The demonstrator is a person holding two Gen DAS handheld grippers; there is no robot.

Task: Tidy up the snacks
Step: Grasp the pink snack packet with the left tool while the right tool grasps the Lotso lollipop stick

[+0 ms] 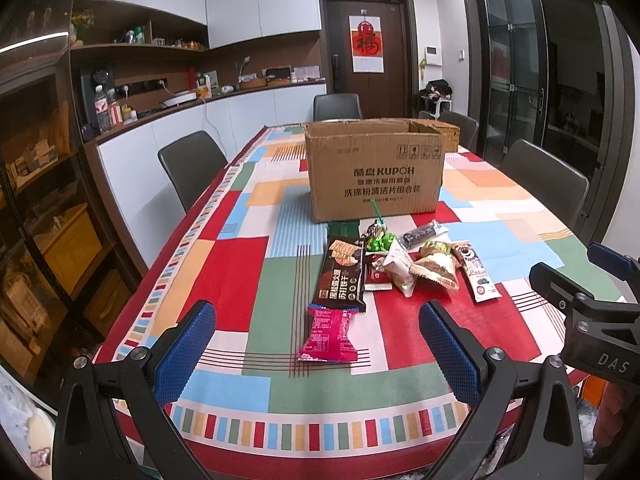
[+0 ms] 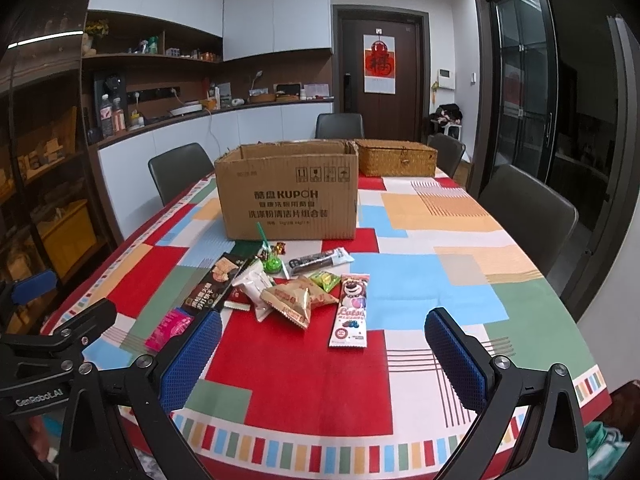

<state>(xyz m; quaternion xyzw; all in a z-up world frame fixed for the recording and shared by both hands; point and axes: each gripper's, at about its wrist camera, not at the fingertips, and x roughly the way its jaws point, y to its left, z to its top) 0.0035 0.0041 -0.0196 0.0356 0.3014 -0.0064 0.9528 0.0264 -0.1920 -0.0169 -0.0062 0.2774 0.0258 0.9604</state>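
Both the left gripper [image 1: 316,344] and the right gripper [image 2: 323,352] hovered over the near counter [image 2: 304,392] edge with fingers spread wide and empty. The snacks [image 2: 288,296] lay in 1 overlapping pile mid-counter, just in front of the cardboard box [image 2: 288,196] printed "KUPOH". Overlap risked pinching 2 slippery wrappers together; the bear-print bar [image 2: 350,312] read "Lotso".

Both wrist views sit low at the near worktop [image 1: 240,264] edge, facing down its length; left beside right; both share snack pile [image 2: 296,292] and cardboard box [image 2: 288,196]
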